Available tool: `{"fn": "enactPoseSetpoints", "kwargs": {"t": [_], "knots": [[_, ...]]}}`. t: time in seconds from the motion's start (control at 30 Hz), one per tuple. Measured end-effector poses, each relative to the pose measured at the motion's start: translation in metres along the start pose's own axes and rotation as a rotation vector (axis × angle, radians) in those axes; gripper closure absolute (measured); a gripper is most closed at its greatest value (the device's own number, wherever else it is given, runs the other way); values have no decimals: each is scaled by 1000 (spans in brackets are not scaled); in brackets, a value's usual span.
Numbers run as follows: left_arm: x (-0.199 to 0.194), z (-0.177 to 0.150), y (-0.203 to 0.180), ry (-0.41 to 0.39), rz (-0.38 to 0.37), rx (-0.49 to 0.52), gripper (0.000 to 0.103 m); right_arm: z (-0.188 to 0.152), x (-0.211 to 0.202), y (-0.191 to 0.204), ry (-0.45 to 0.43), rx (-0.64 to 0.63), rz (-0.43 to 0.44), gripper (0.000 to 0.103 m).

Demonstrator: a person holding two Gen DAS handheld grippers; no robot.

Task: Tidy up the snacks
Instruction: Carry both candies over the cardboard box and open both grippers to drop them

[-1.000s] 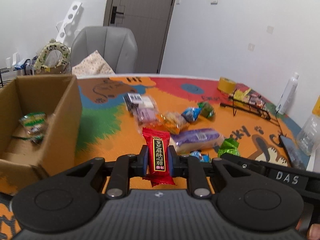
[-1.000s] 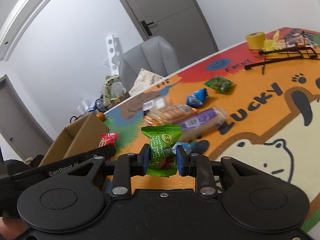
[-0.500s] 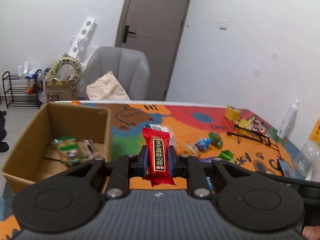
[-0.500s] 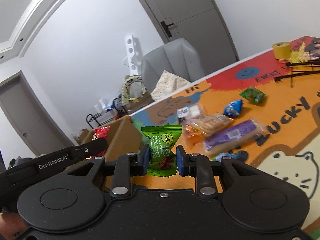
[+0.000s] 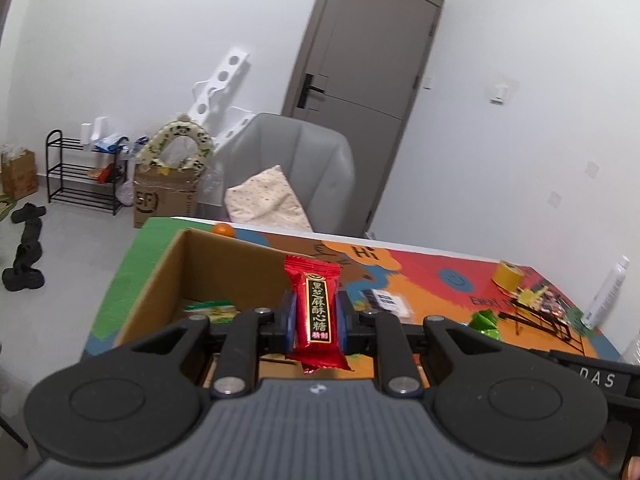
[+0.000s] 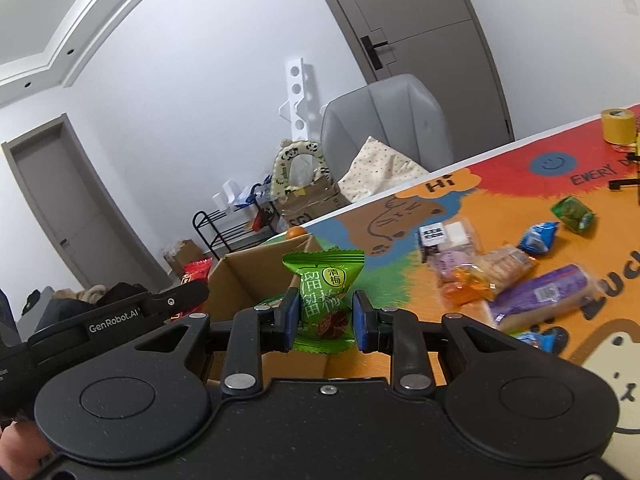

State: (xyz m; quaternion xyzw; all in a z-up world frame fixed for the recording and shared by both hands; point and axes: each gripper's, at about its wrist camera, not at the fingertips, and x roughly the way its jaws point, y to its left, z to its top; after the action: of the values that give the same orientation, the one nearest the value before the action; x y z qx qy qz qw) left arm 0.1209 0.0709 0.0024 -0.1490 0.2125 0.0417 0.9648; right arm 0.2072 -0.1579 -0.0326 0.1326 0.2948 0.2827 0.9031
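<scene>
Both grippers being carried up toward cardboard box (image 5: 224, 264) at table's left edge. Left gripper (image 5: 316, 316) clamped on red candy (image 5: 316, 308), apparently above box; right gripper (image 6: 325, 316) gripping green plum packet (image 6: 324, 296).

Looks like a room in somebody's home, not a lab. There's a grey door (image 5: 352, 92) with a black handle, a padded grey chair (image 5: 296, 168) with a dotted cushion (image 5: 266, 204) on it, and a black shoe rack (image 5: 80, 176) against the wall with clutter on and around it. Taped shipping box (image 5: 164, 200) on the floor, dark shoes (image 5: 22, 256) lying loose — very lived-in. The table wears a cartoon mat (image 6: 516, 184) with "Hi" and a smiley, snacks (image 6: 500, 268) scattered on it.
</scene>
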Motion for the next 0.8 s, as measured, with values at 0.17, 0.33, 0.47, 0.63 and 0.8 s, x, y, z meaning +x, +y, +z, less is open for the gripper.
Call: {"fn": "enactPoseSetpoints", "kwargs": {"t": [0.17, 0.33, 0.47, 0.63, 0.8], "knots": [[6, 2, 21, 0, 27, -21, 84, 1, 17, 15, 21, -17, 21, 77], [15, 2, 37, 9, 52, -40, 84, -1, 33, 28, 39, -34, 48, 77], [20, -2, 50, 22, 61, -58, 84, -3, 46, 38, 58, -42, 69, 77], [18, -4, 56, 23, 75, -59, 79, -6, 59, 49, 72, -51, 97, 77], [10, -1, 60, 5, 78, -53, 74, -3, 63, 58, 60, -50, 117, 76]]}}
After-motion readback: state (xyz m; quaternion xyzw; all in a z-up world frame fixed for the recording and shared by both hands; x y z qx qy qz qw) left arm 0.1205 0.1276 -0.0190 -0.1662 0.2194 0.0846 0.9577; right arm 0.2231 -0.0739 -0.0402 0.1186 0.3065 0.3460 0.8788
